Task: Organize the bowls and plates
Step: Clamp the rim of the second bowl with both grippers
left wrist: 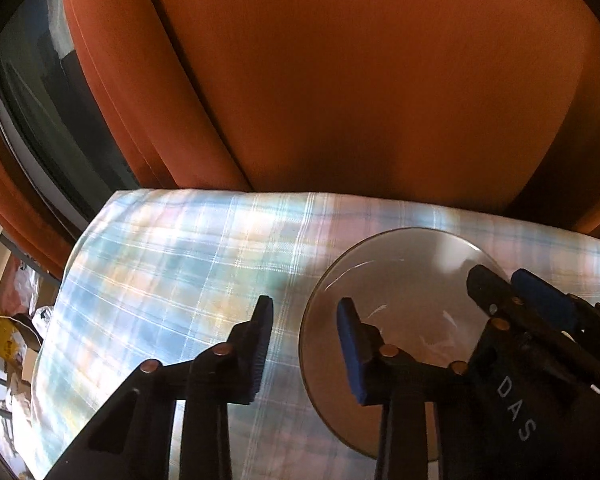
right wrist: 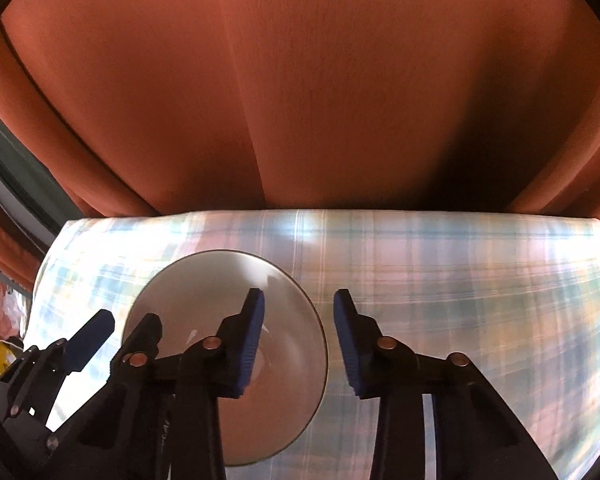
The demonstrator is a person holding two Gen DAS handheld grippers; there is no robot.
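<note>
- One plate (left wrist: 384,280) shows, and no bowl; there are two grippers, one cloth and one curtain.
- Left gripper (left wrist: 306,344): its two blue-padded fingers stand apart, astride the plate's 9 o'clock rim. The right finger (left wrist: 354,354) hangs over the plate and the left one over the cloth. Whether either pad touches the rim I cannot tell; nothing is clamped.
- Right gripper (right wrist: 298,340): its fingers are also apart, astride the plate's 3 o'clock rim. The left finger (right wrist: 250,344) is over the plate, the right one over the cloth. Contact is again unclear.
- The plate, round, grey and glossy, lies flat on the checked cloth (left wrist: 172,264).
- In the left wrist view the right gripper shows at 3 o'clock, over the plate's far side, and clutter (left wrist: 8,320) lies beyond the cloth's edge at 9 o'clock.
- The right wrist view shows the left gripper at 8 o'clock and a wide bare stretch of cloth at 3 o'clock.
- Farthest, at 12 o'clock, hangs a rust-orange curtain (right wrist: 300,100).
</note>
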